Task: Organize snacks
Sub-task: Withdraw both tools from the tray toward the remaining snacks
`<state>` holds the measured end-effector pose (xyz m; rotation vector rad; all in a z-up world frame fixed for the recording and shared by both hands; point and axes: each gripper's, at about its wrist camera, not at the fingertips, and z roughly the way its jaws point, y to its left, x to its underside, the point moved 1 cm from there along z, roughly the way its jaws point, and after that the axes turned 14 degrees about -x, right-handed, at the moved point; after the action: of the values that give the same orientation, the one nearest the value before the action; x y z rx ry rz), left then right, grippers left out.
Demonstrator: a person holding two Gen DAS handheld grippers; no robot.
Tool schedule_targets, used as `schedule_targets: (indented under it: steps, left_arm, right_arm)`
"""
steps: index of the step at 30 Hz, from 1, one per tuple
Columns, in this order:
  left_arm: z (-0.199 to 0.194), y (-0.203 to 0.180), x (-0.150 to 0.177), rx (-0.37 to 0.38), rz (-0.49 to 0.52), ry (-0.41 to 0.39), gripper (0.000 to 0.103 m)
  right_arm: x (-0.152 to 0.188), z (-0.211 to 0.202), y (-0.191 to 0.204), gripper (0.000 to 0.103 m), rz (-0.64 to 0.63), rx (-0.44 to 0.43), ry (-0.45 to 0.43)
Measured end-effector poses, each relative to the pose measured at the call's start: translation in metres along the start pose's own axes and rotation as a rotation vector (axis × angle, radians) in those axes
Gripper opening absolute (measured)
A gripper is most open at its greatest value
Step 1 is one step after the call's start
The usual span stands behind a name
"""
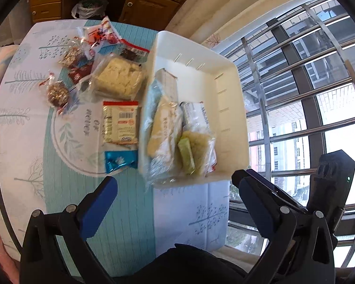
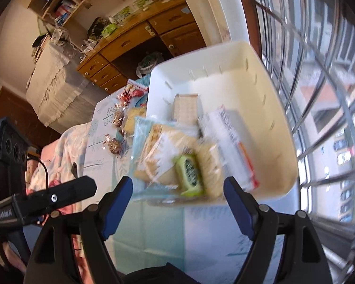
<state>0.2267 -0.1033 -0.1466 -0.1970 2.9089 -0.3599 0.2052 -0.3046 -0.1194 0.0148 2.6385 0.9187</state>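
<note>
A white bin [image 1: 227,75] stands at the table's right side, holding several wrapped snacks: pale cakes, a cracker pack and a green packet [image 1: 187,156] on top. My left gripper [image 1: 175,182] hangs open above the bin's near edge with nothing between its fingers. In the right wrist view the same bin [image 2: 284,118] fills the middle, and the green packet [image 2: 189,172] lies on the pile just beyond my right gripper [image 2: 177,184]. Its blue pads stand apart and touch nothing.
Left of the bin, loose snacks lie on the blue patterned cloth: a red-and-white packet [image 1: 120,122], a blue packet [image 1: 120,161], a wrapped cake [image 1: 118,78], round nut candies [image 1: 58,93] and a red-and-white bag [image 1: 101,35]. A barred window [image 1: 307,94] is close on the right.
</note>
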Motion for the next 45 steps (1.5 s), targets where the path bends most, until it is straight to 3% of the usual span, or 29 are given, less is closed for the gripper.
schedule_targets:
  steps: [10,25,34,45]
  left_arm:
    - [-0.014,0.074,0.022,-0.054,0.015,0.069,0.102]
    - [-0.045,0.185,0.03,-0.097,0.126,0.101,0.102]
    - [-0.051,0.228,0.01,-0.145,0.165,0.108,0.102]
    - [-0.027,0.238,-0.037,-0.179,0.104,0.115,0.102]
  right_arm:
    - [0.041,0.039,0.018,0.08,0.209,0.068,-0.008]
    - [0.104,0.094,0.077,0.08,0.414,0.142,-0.118]
    - [0.125,0.127,0.105,0.08,0.454,0.164,-0.166]
    - [0.142,0.152,0.105,0.08,0.441,0.202,-0.168]
